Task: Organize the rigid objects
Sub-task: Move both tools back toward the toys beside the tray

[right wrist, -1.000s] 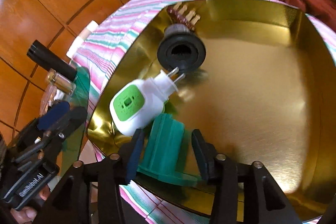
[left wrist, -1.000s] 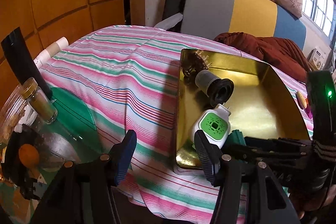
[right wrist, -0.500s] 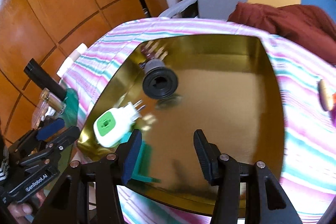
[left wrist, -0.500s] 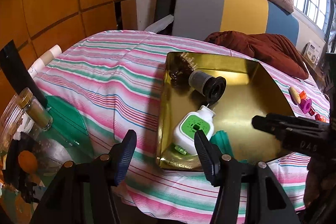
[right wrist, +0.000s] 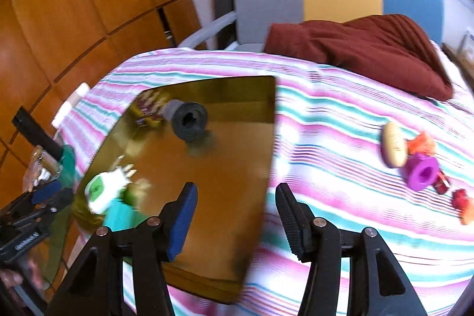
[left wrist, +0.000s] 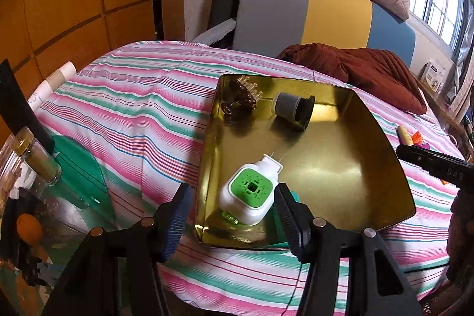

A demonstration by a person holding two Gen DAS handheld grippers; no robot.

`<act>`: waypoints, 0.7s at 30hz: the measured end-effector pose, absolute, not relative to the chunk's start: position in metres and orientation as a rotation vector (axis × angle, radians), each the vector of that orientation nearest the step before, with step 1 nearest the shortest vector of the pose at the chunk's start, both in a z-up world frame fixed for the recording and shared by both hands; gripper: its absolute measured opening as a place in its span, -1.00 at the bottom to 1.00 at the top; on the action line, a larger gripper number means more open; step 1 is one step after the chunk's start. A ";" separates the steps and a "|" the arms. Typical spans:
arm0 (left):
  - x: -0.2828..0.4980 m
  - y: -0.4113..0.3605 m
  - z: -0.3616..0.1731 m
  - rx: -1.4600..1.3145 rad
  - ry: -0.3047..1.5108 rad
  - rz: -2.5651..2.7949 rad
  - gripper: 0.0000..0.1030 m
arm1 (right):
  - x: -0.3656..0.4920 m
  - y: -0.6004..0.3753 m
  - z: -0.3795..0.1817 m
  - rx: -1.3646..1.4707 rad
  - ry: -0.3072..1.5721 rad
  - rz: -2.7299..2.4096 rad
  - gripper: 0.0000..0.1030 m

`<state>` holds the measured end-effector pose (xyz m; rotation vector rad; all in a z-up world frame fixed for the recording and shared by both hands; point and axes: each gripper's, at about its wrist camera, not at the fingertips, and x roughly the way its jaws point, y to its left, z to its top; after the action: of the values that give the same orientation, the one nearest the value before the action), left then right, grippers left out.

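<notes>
- At the far left of the left wrist view, a small glass jar (left wrist: pixel 37 160) with a gold lid stands beside a translucent green sheet (left wrist: pixel 80 171), off the edge of the striped bedspread (left wrist: pixel 133 108).
- In the lower middle of that view the left gripper (left wrist: pixel 231 216) hangs released, jaws wide, nothing between the pads; its fingertips frame the near left corner of the gold tray (left wrist: pixel 385 168).
- On the tray floor, nearest the camera, lies a white plug-in device with a green face (left wrist: pixel 250 193), prongs pointing away; a teal plastic piece (left wrist: pixel 293 194) shows just behind it.
- At the tray's far left corner sits a brown hair claw clip (left wrist: pixel 241 99), and right of it a grey cylinder with a black flanged end (left wrist: pixel 293 107) lies on its side.
- In the right wrist view, which is blurred, the right gripper (right wrist: pixel 234 213) is released and empty above the tray's right edge; its jaws have just been opening.
- Right of the tray, on the bedspread, a beige oval piece (right wrist: pixel 392 144), a purple ring-shaped part (right wrist: pixel 422 172) and small orange and red pieces (right wrist: pixel 462 205) lie close together.
- At the upper right, a dark red blanket (right wrist: pixel 370 49) is heaped against the headboard.
</notes>
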<state>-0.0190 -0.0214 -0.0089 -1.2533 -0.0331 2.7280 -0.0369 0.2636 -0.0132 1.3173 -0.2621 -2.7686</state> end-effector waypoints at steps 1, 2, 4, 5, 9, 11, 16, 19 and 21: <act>-0.019 -0.021 -0.008 -1.251 -0.037 2.720 0.12 | -0.035 0.273 -0.013 1.321 -0.261 -2.782 0.09; -0.019 -0.020 -0.008 -1.245 -0.037 2.715 0.12 | -0.034 0.278 -0.015 1.329 -0.256 -2.798 0.09; -0.018 -0.017 -0.006 -1.233 -0.023 2.708 0.12 | -0.032 0.296 -0.017 1.365 -0.252 -2.830 0.09; -0.018 -0.015 -0.005 -1.228 -0.014 2.706 0.12 | -0.031 0.306 -0.018 1.377 -0.257 -2.843 0.09; -0.017 -0.008 -0.003 -1.210 0.015 2.702 0.12 | -0.023 0.357 -0.018 1.427 -0.269 -2.945 0.09; -0.018 -0.006 -0.002 -1.209 0.024 2.703 0.12 | -0.019 0.386 -0.016 1.430 -0.315 -3.001 0.09; -0.019 0.000 -0.001 -1.210 0.036 2.698 0.12 | 0.000 0.458 -0.013 1.395 -0.477 -3.185 0.10; -0.020 0.006 -0.001 -1.214 0.053 2.686 0.12 | 0.017 0.503 -0.019 1.371 -0.652 -3.305 0.11; -0.020 0.012 -0.001 -1.214 0.064 2.679 0.12 | 0.031 0.527 -0.026 1.360 -0.825 -3.355 0.11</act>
<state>-0.0198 0.0116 -0.0011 -1.2136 0.0640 2.6794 0.0314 0.5271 -0.0262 1.3601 -0.8251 -3.3546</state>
